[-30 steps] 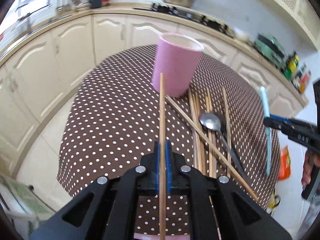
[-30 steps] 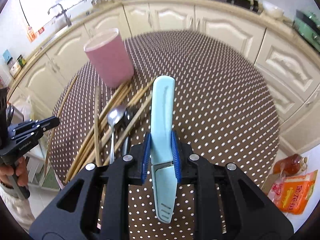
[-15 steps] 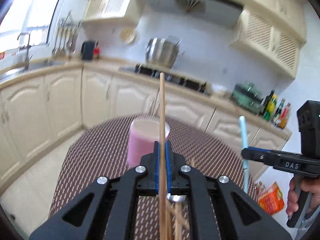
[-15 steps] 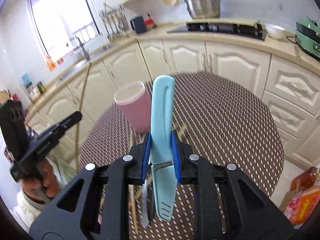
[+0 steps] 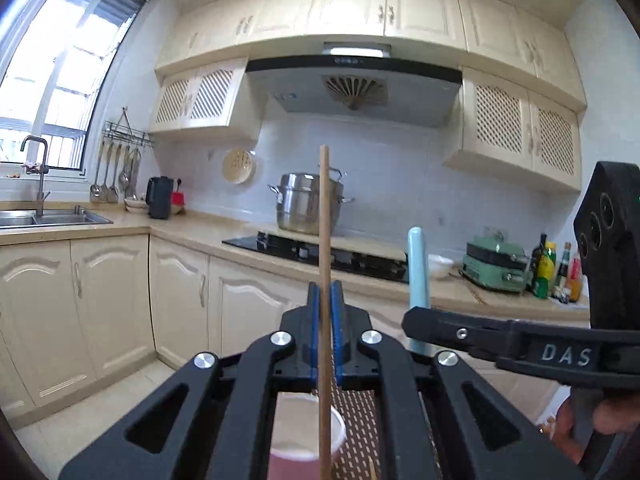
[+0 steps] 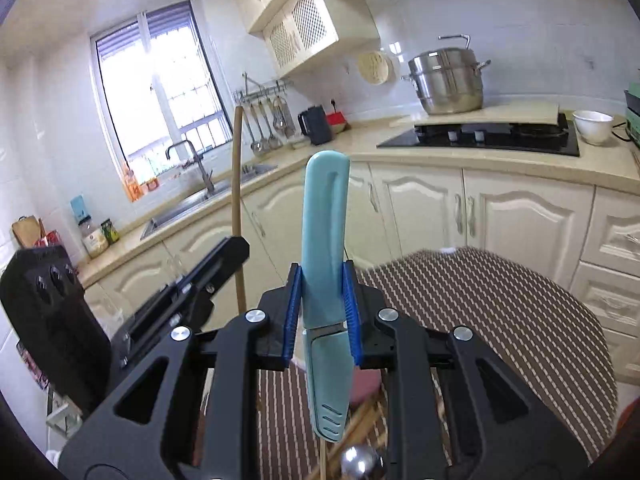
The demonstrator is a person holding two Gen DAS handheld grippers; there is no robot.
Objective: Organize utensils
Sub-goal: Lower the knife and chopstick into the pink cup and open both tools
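Observation:
My left gripper (image 5: 325, 312) is shut on a single wooden chopstick (image 5: 325, 240) that stands upright, raised above the pink cup (image 5: 298, 436), whose open rim shows low between the fingers. My right gripper (image 6: 322, 300) is shut on a light blue sheathed knife (image 6: 325, 224), also upright. In the left wrist view the right gripper (image 5: 414, 320) and the knife (image 5: 418, 268) sit close on the right. The right wrist view shows the left gripper (image 6: 234, 248) with its chopstick (image 6: 237, 192) on the left, and the pink cup (image 6: 366, 386) partly hidden behind the knife.
Loose chopsticks (image 6: 360, 420) and a metal spoon (image 6: 360, 462) lie on the brown dotted round table (image 6: 500, 320). Cream cabinets, a stove with a steel pot (image 5: 306, 208) and a sink (image 5: 52, 216) line the far walls. A hand (image 5: 608, 424) holds the right gripper.
Both grippers rose and tipped up from looking down at the table to nearly level, keeping chopstick and knife. The cup slid to the bottom of both views, and the grippers drew closer.

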